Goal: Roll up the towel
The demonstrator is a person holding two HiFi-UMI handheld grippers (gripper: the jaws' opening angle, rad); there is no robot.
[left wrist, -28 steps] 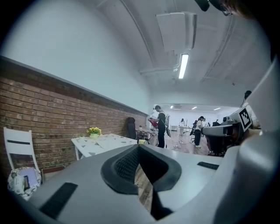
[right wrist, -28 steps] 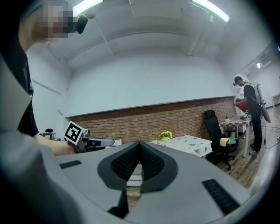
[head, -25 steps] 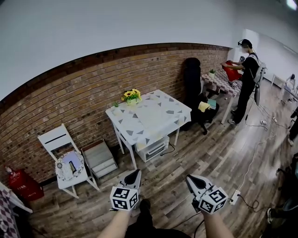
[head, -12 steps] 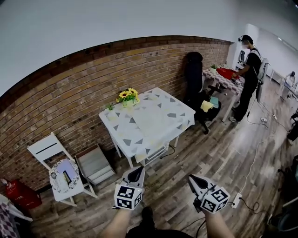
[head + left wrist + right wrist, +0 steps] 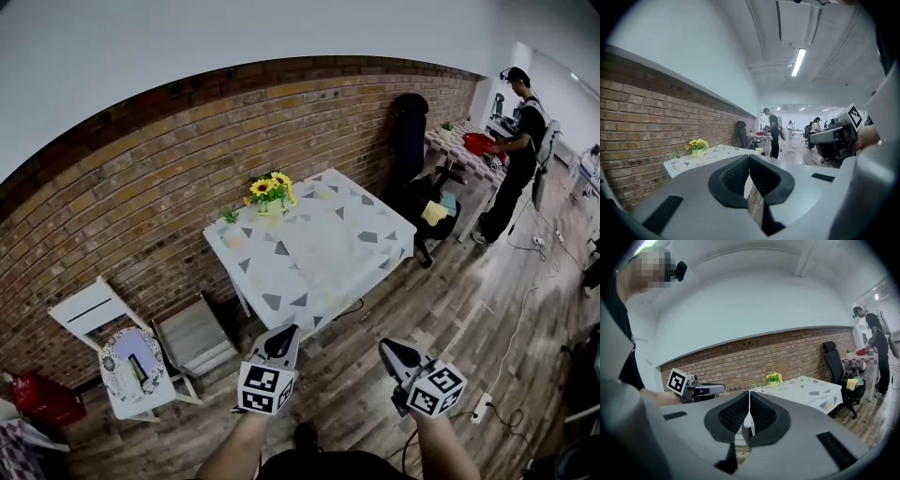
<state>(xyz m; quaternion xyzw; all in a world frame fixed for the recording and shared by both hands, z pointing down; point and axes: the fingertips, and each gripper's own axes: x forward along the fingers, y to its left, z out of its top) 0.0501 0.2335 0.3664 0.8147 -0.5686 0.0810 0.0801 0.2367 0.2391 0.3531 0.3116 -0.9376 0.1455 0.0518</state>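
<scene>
Red, soft and slumped, a bag (image 5: pixel 37 398) is sitting far left of the table (image 5: pixel 267 274). A white slatted folding chair (image 5: pixel 89 314) is standing between the two against the rough brick wall (image 5: pixel 141 187). The table is wearing a white cloth printed with grey triangles. The towel (image 5: pixel 323 246) appears to be the plain pale rectangle lying flat and unrolled at the table's middle. Yellow sunflowers (image 5: pixel 272 190) are standing at the table's far corner by the wall.

Below the table's near edge, over wooden floor planks (image 5: pixel 450 319), the left gripper (image 5: pixel 284 337) is pointing toward the table with its ribbed black pads pressed together and nothing between them. The right gripper (image 5: pixel 394 352) is hanging beside it, a little farther from the table, its jaws likewise closed to a hairline and empty. Right of the table a tall black office chair (image 5: pixel 410 141) is standing, and well beyond it a person (image 5: pixel 520 141) is bending over a second table.

Compared with a second ago, the table is filling more of the head view and both grippers are sitting much closer to its edge. The far person is no longer holding a red thing up.
</scene>
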